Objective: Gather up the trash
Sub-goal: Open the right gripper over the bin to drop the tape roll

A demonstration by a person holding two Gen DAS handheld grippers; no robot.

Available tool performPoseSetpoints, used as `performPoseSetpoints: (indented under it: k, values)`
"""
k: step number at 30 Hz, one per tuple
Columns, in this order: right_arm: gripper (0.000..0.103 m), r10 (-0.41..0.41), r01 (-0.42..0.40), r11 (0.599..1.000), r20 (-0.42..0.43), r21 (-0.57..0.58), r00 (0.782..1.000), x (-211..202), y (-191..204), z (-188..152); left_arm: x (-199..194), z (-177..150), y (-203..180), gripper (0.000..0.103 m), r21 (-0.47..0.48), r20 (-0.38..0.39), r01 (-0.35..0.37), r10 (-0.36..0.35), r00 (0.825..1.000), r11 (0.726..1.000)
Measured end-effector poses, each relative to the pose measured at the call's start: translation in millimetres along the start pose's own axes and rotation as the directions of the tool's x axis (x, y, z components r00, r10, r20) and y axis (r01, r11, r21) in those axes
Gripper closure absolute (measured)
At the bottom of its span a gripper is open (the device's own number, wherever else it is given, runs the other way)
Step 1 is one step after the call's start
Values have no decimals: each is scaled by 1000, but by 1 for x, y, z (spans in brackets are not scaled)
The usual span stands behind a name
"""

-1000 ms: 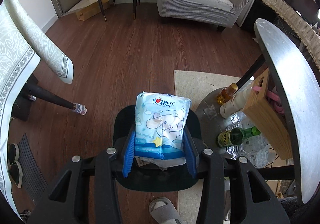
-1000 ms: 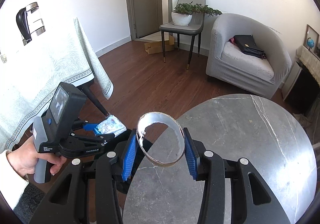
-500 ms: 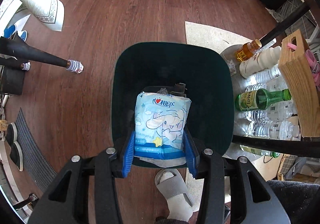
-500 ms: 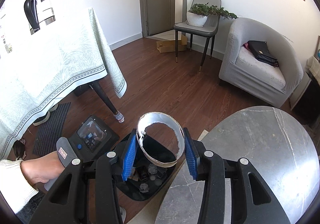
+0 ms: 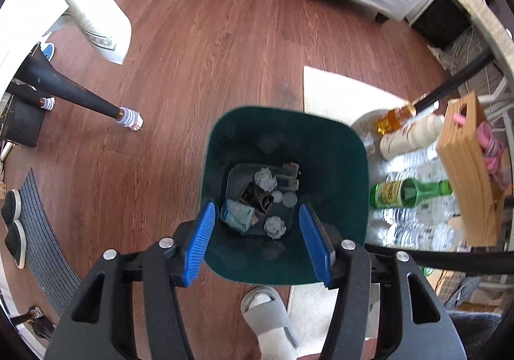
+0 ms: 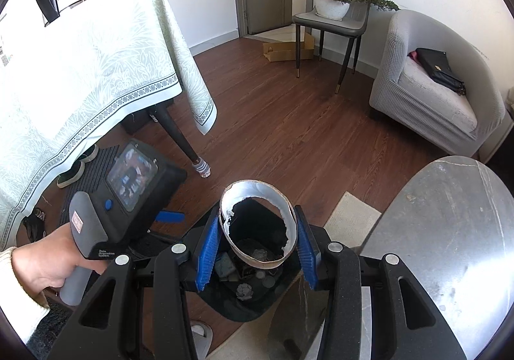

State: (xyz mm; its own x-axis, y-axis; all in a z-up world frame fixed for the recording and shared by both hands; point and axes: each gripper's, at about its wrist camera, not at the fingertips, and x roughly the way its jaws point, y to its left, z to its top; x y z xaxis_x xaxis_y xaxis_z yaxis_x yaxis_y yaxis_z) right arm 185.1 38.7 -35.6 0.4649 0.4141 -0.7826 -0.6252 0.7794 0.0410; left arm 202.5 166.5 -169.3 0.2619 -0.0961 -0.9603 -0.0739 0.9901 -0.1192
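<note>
- Dark brown wood planks cover the floor (image 5: 199,48), smooth and glossy, with a pale rug (image 5: 340,93) on the right side.
- One table leg (image 5: 67,93) in a striped sock stands left, under a leaf-patterned cloth (image 6: 96,71).
- One hand (image 6: 41,267) grips the left gripper (image 5: 257,238); its blue ribbed jaws have just been opening and stand wide apart with nothing between them, above the bin.
- One dark green bin (image 5: 337,148), rounded-square, holds two crumpled paper balls (image 5: 266,178), one pale blue tissue pack (image 5: 236,215) lying at the bottom, and other scraps.
- One right gripper (image 6: 257,247) pinches a torn cardboard ring (image 6: 257,196), white inside, over the bin.
- Right of the bin: one green glass bottle (image 5: 408,193), one amber bottle (image 5: 395,117), several clear plastic bottles, one wooden box (image 5: 465,173).
- One grey marble round table (image 6: 449,231); one grey armchair (image 6: 433,96) behind.
</note>
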Motion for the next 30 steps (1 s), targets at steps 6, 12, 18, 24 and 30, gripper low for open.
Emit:
performPoseSetpoints:
  k: [6,12,18,24,30]
  values:
    - [59,11,-12,1000,-38,0,999,23,8,-7,-35,9,11,45,-44,112,4,1,994,999]
    - [59,19,-19,1000,-90,3,996,43,21,-16,-74,15,21,58,-91,257,-16,39,966,996]
    - [59,28,-26,1000,-156,15,987,71,25,-30,-112,18,19,73,-113,391,-62,101,915,992]
    - [59,30,-22,999,-226,37,974,106,23,-46,-150,21,7,74,-90,515,-16,60,855,996]
    - [58,10,-2,1000,-294,27,956,135,23,-63,-174,21,-16,74,-40,579,2,22,815,999]
